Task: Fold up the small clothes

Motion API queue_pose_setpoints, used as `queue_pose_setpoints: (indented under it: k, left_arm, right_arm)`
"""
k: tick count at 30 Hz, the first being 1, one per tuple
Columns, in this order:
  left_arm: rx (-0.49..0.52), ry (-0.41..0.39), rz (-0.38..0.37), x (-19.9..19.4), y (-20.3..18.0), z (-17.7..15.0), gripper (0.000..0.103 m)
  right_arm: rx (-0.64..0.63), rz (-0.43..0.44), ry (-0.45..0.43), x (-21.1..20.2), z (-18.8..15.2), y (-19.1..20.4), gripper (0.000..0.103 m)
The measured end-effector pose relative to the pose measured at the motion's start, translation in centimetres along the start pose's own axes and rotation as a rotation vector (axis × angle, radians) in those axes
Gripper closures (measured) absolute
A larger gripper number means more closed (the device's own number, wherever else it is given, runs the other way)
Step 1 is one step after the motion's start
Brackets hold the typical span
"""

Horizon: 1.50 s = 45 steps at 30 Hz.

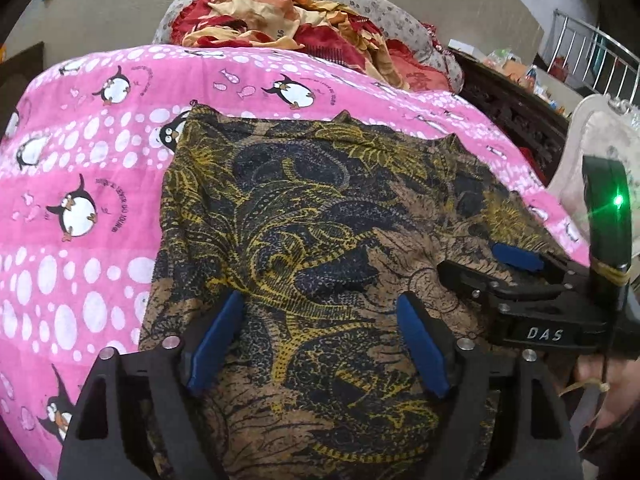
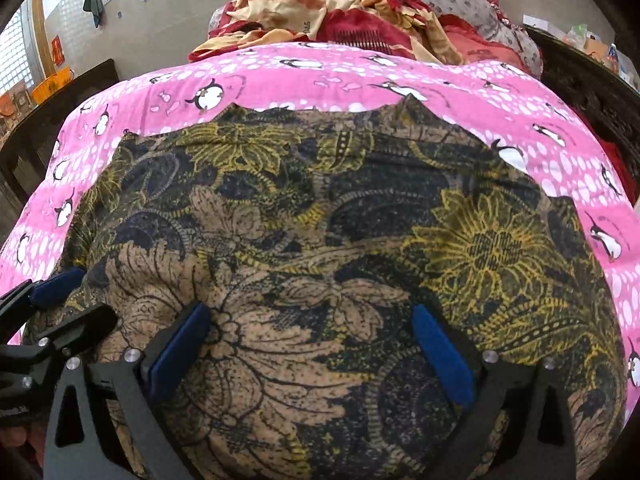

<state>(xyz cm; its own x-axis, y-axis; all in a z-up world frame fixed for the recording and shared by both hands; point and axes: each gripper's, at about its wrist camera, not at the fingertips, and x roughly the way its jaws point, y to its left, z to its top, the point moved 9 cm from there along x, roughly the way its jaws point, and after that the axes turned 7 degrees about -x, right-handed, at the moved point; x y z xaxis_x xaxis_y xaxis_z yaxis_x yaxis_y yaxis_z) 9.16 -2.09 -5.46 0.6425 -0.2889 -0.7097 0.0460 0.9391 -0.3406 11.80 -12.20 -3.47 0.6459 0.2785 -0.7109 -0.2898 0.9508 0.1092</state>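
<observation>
A brown, navy and yellow floral garment (image 1: 320, 240) lies spread flat on a pink penguin-print bedspread (image 1: 80, 200); it also fills the right wrist view (image 2: 320, 260). My left gripper (image 1: 322, 300) is open, its blue pads just above the garment's near part. My right gripper (image 2: 312, 312) is open over the garment's near part too. The right gripper also shows at the right of the left wrist view (image 1: 480, 264), low over the cloth. The left gripper's tip shows at the left edge of the right wrist view (image 2: 52, 284).
A heap of red and cream bedding (image 1: 304, 24) and a grey floral pillow (image 1: 384, 12) lie beyond the bedspread (image 2: 400, 84). A dark carved cabinet (image 1: 516, 100) with clutter stands at the right. A dark table (image 2: 60, 120) stands at the left.
</observation>
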Motion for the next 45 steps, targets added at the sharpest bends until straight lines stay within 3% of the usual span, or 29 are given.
queue_pose_setpoints:
  k: [22, 27, 30, 32, 34, 37, 40, 41, 42, 45]
  left_arm:
    - [0.022, 0.006, 0.022, 0.2, -0.2, -0.1, 0.039]
    - [0.007, 0.008, -0.002, 0.2, -0.4, 0.0, 0.038]
    - [-0.047, 0.029, -0.076, -1.1, 0.2, 0.1, 0.039]
    - [-0.179, 0.062, -0.129, -4.0, 1.7, -0.3, 0.04]
    - [-0.272, 0.036, -0.2, -7.6, 3.0, -1.2, 0.04]
    - [-0.389, 0.022, -0.231, -11.0, 5.5, -4.7, 0.039]
    - [-0.504, 0.094, -0.282, -10.0, 6.5, -8.8, 0.04]
    - [-0.458, 0.03, -0.271, -10.4, 6.1, -8.8, 0.038]
    - [-0.438, 0.046, -0.264, -10.2, 5.5, -8.8, 0.039]
    - [-0.473, 0.125, -0.415, -9.1, 3.1, -8.3, 0.038]
  right_arm:
    - [-0.001, -0.004, 0.003, 0.7, 0.3, 0.0, 0.001]
    - [-0.005, -0.007, 0.001, 0.7, 0.3, 0.1, 0.001]
    - [0.003, 0.009, 0.001, 0.8, 0.3, 0.1, 0.0]
    - [0.005, 0.015, 0.0, 0.8, 0.4, 0.0, 0.0]
    - [0.002, 0.012, 0.0, 0.8, 0.4, 0.0, 0.0]
    - [0.002, 0.013, -0.001, 0.8, 0.4, 0.0, 0.0]
    - [0.002, 0.013, -0.001, 0.8, 0.4, 0.0, 0.0]
    - [0.0, 0.012, -0.001, 0.8, 0.4, 0.0, 0.0]
    - [0.001, 0.013, -0.001, 0.8, 0.5, 0.0, 0.0]
    - [0.0, 0.011, -0.001, 0.8, 0.4, 0.1, 0.0]
